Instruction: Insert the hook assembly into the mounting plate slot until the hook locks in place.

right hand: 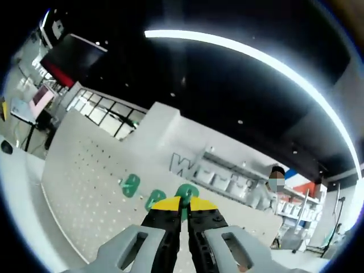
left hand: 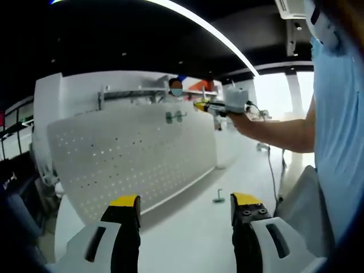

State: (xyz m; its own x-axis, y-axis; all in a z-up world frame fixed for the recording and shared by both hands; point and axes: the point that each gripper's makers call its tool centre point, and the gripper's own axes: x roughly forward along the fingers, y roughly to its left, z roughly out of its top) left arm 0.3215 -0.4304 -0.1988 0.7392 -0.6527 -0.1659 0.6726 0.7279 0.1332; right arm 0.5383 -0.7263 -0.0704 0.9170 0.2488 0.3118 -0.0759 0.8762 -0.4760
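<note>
Green hooks (right hand: 186,194) sit near the pegboard's (left hand: 131,159) top edge; the right gripper (right hand: 182,203), jaws nearly together, seems to pinch one. It looks light, stiff plastic, best held by its body. The left gripper (left hand: 185,207) hangs spread, empty.

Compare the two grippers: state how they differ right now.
The left gripper has its jaws spread wide with nothing between them, low over the white table; the right gripper has its jaws nearly together, raised at the green hook on the pegboard. Both have yellow tips.
</note>
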